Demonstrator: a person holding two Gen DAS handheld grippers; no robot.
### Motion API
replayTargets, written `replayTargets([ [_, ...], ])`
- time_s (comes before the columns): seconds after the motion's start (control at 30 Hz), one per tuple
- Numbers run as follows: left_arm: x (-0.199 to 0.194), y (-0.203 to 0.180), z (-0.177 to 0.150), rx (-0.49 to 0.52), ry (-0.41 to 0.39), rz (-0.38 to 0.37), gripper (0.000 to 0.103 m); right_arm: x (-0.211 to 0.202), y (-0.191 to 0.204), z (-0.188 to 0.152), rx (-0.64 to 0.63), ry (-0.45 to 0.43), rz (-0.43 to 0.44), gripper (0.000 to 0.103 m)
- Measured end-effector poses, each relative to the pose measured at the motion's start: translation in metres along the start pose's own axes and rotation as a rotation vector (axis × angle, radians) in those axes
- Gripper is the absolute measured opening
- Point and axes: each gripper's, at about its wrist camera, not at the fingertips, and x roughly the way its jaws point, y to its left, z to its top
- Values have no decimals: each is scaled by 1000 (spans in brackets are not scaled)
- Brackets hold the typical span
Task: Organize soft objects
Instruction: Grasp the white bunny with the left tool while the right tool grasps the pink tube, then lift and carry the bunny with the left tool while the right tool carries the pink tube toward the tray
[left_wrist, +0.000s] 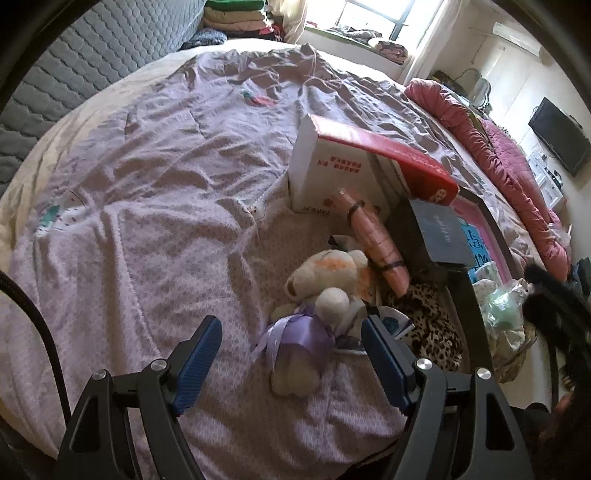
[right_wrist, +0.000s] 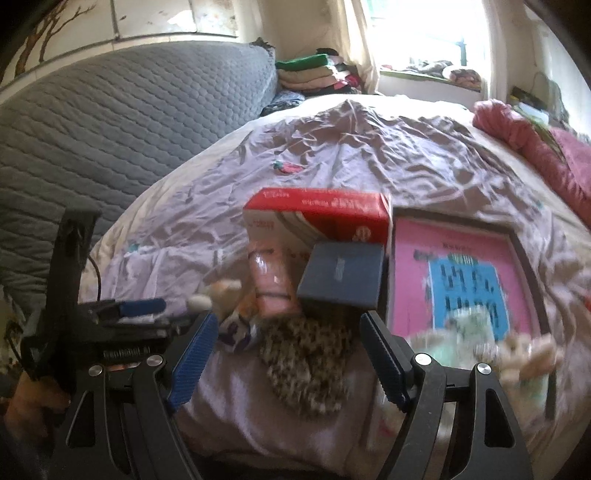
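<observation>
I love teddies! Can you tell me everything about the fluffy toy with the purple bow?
The plush toy looks soft and cream-white, with orange-tan patches on its head and a shiny purple ribbon bow tied round its middle. It lies flopped on the lilac bedspread, one pale foot pointing toward the camera. Its head leans against the pink roll. The open left gripper straddles it without touching.

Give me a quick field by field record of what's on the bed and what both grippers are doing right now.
surface: bed with lilac quilt
left gripper: open, straddling the plush toy
right gripper: open, above the leopard-print cloth
plush toy: lying on quilt, purple ribbon around it
hard items: red-and-white box, dark box, pink-framed picture
pink roll: leaning against boxes
</observation>
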Motion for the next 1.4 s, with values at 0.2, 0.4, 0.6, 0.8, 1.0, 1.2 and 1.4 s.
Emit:
replayTargets([
  [0.2, 10, 6, 1, -9, 9, -40, 77, 46, 17, 36, -181, 106, 33, 80],
  [0.4, 15, 12, 3, -18, -1, -64, 75, 102, 31, 61, -240, 237, 80, 80],
  [0.6, 22, 14, 4, -20, 8, -85, 75, 148, 41, 73, -254, 370, 72, 71],
  [0.8, 27, 12, 6, -16, 11, -108, 70, 178, 46, 71, -285, 456, 35, 54],
  [1.0, 29, 14, 10, -30, -3, -135, 61, 193, 47, 59, -277, 483, 43, 24],
  [1.2, 39, 18, 16, -70, 19, -219, 40, 165, 33, 56, -153, 353, 102, 18],
  [1.4, 37, 22, 11, -60, -3, -226, 36, 127, 21, 52, -49, 242, 154, 17],
])
